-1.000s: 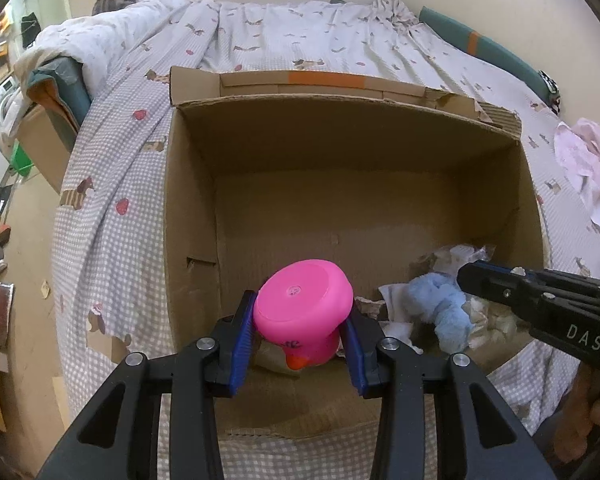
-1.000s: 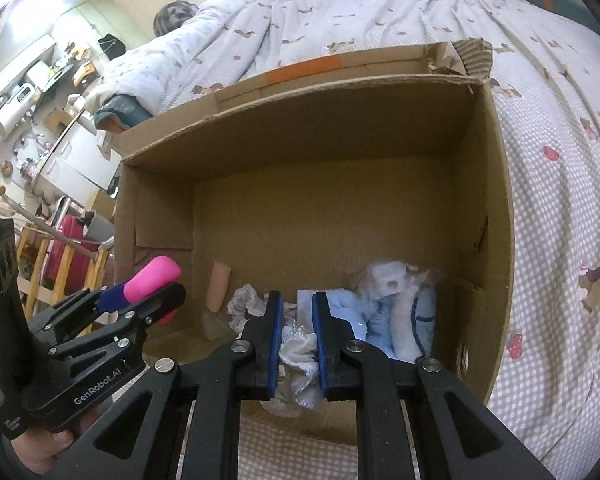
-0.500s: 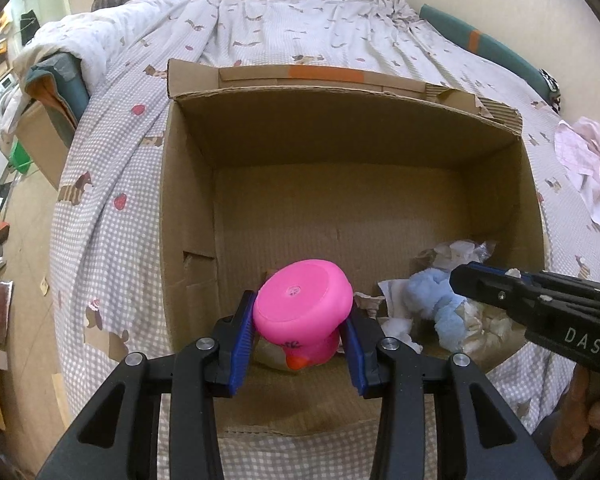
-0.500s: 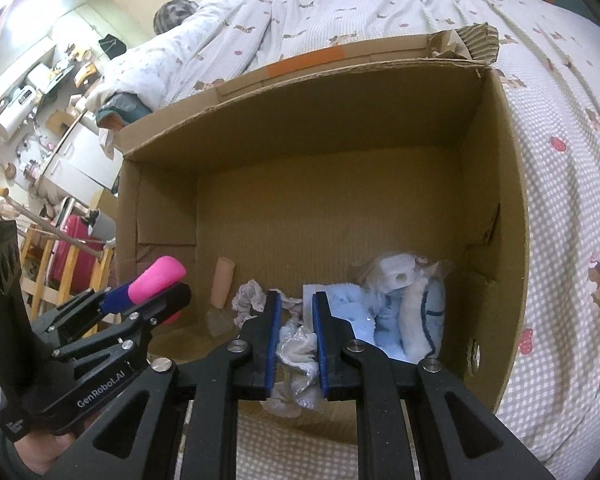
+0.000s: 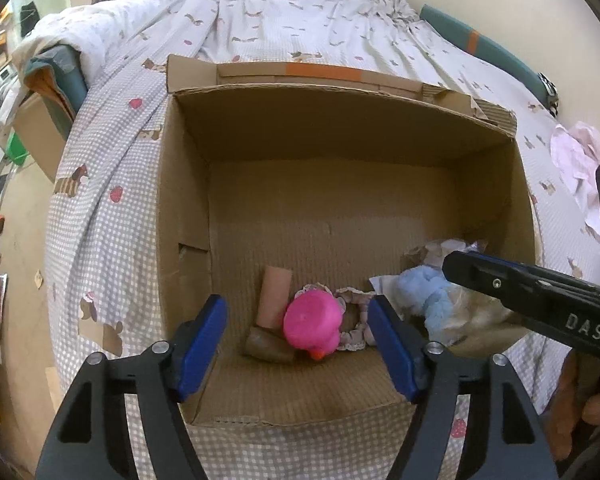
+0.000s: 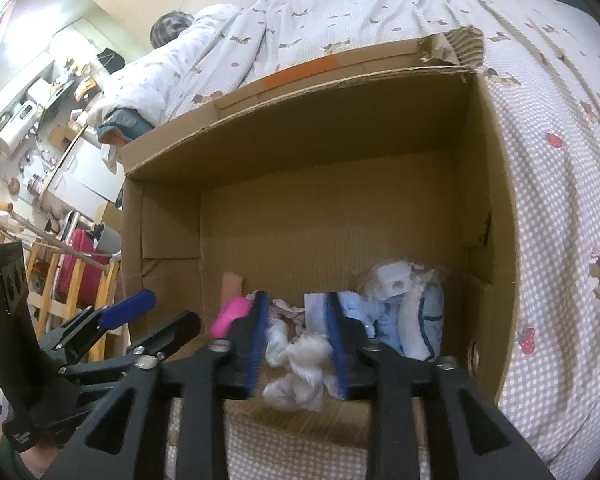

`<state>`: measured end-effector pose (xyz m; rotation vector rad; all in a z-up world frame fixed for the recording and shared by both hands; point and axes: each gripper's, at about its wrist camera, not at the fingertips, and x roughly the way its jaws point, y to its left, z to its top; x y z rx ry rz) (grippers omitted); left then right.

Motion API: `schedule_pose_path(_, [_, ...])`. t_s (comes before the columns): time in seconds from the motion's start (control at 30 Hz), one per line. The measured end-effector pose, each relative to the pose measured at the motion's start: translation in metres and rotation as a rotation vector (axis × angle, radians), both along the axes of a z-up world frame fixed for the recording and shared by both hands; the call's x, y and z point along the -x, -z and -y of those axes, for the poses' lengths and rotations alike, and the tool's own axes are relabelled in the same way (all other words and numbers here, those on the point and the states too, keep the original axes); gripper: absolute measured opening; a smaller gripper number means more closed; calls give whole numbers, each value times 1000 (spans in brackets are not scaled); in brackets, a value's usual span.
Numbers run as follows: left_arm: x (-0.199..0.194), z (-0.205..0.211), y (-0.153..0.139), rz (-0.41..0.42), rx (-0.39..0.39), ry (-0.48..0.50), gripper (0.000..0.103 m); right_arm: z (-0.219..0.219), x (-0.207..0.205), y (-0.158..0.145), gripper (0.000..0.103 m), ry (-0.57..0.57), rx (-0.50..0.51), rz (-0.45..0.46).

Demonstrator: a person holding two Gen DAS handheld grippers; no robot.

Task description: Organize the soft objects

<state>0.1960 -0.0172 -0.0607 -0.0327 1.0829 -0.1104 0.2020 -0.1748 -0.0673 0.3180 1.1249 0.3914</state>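
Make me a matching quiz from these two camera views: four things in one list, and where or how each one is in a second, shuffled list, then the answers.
Things:
1. pink toy
2. white cloth
3. left gripper
4. light blue plush

States:
A. wide open over the cardboard box, holding nothing
B. lying on the box floor beside a tan tube
C. between the right gripper's blue pads
D. in the box's right near corner, among crumpled wrapping

Pairs: 1-B, 2-C, 3-A, 4-D

Home bedroom, bed (image 5: pixel 300 36) with patterned quilt, cluttered shelves (image 6: pixel 32 108) beyond
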Motion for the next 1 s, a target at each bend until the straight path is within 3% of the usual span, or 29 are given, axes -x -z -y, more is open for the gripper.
schedule_pose_path(0.03, [0,-1,-1,-8,2,2,71,2,0,-1,77,6,-2,4])
schedule_pose_path(0.17, [6,-7,-9,11,7,-4,71,7,3,-11,80,29,-12,41])
schedule_pose_path(0.27, [13,-14,-20,43,-29,-64,71,6,14,-24,80,26,19,113])
schedule_pose_path(0.4, [24,-26,-38,95,-54,-126,71,7,35,-45,103,35,55,213])
schedule_pose_path(0.5, [36,-35,-54,142,-37,-146,71,9,50,-62,103,35,66,284])
schedule_pose_path(0.73, [71,-48,-73,214,-67,-165,102,14,78,-75,103,67,79,319])
schedule_pose_path(1.0, [107,-52,-80,245,-13,-150,102,22,109,-77,103,98,103,316])
